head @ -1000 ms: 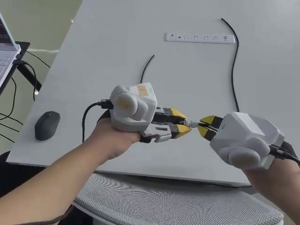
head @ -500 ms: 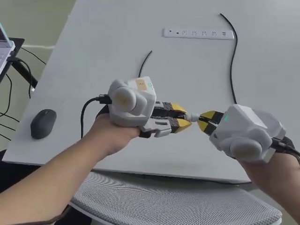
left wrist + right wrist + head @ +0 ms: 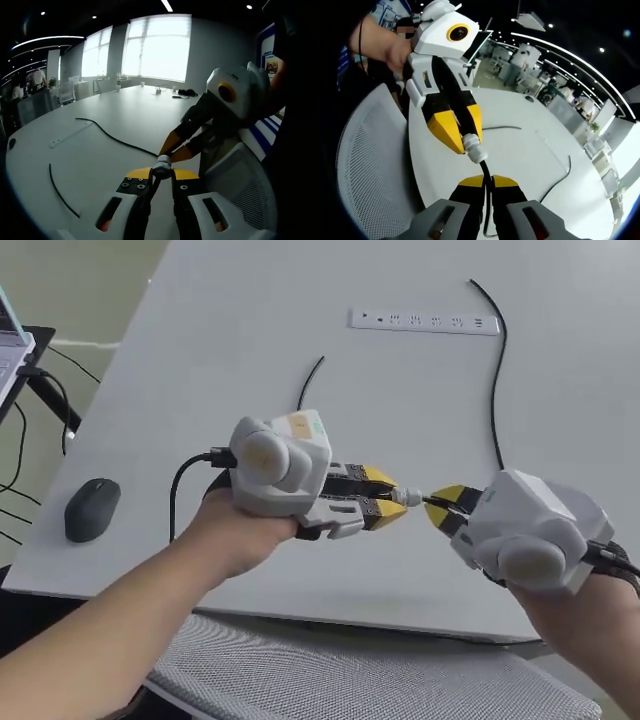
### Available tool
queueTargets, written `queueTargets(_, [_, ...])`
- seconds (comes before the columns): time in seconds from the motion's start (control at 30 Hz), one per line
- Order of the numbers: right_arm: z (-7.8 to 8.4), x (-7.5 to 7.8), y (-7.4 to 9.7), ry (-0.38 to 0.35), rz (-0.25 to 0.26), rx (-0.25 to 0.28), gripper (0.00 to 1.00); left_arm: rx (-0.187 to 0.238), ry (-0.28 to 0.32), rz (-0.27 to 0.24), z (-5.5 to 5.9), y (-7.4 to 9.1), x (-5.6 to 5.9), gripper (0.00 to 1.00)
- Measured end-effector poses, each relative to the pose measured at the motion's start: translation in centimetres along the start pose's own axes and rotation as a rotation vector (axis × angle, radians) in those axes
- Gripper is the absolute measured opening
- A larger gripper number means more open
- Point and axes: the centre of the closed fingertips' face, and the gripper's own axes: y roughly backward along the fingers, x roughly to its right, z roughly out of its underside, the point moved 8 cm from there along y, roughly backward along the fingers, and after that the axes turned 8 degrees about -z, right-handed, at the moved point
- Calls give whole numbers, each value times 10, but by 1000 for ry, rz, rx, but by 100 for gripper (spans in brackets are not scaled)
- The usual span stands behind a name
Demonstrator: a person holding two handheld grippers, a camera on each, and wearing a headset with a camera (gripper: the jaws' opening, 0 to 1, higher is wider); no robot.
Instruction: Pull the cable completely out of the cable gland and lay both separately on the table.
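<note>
Now left hand-held gripper (image 3: pixel 161 175) clamps white cylindrical cable gland (image 3: pixel 161 164); right hand-held gripper (image 3: pixel 487 182) pinches thin black cable (image 3: pixel 484 167).

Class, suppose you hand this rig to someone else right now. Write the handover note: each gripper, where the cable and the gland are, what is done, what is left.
The left gripper is shut on the white cable gland, held in the air above the near edge of the table.
The right gripper is shut on the black cable just beyond the gland.
Done: both parts are gripped.
Left: the cable is still in the gland. Pull it fully out, then lay both separately on the table.
</note>
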Motion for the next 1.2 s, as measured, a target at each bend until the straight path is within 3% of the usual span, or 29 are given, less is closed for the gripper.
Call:
queueTargets(0.27, [13, 6, 1, -85, 21, -2, 0, 1, 6, 4, -2, -3, -1, 15])
queueTargets(0.5, [28, 15, 5, -164, 70, -13, 0, 15, 19, 6, -4, -3, -4, 15])
queueTargets(0.73, [48, 19, 5, -344, 88, -9, 0, 22, 17, 5, -6, -4, -2, 15])
queueTargets(0.83, [58, 20, 5, -388, 97, -26, 0, 19, 12, 6, -5, -5, 0, 15])
queueTargets(0.97, [75, 23, 4, -510, 112, -39, 0, 26, 17, 3, -6, -3, 0, 15])
queueTargets(1.1, [85, 24, 3, -557, 116, -47, 0, 27, 18, -4, -6, -2, 0, 15])
queueTargets(1.2, [84, 23, 4, -560, 116, -42, 0, 23, 11, -6, -5, -3, 1, 15])
